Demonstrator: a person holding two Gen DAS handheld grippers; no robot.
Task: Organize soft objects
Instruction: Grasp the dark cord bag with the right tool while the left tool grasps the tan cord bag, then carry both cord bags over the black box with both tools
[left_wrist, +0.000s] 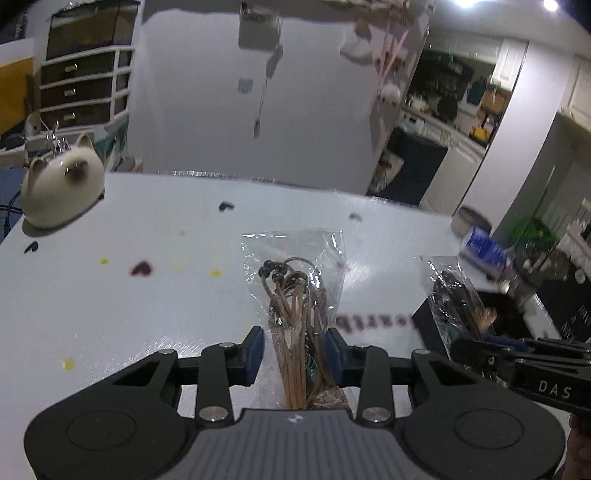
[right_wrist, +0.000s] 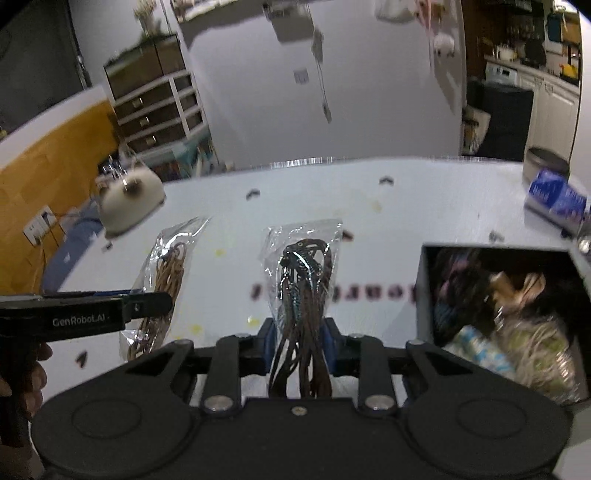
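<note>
White table (left_wrist: 110, 314), paint-spotted; left gripper (left_wrist: 295, 349) and right gripper (right_wrist: 300, 345) jaws each clamp cord bag

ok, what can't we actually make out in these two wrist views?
- Printed word on the table: blurred in both views, partly behind the held bags.
- Box contents: dark and smeared in the right wrist view; only a jumble of packets shows.
- Lower end of the tan cord bag: behind the left gripper body.
- Lower end of the dark cord bag: behind the right gripper body.
- Blue packet: label unreadable.
</note>
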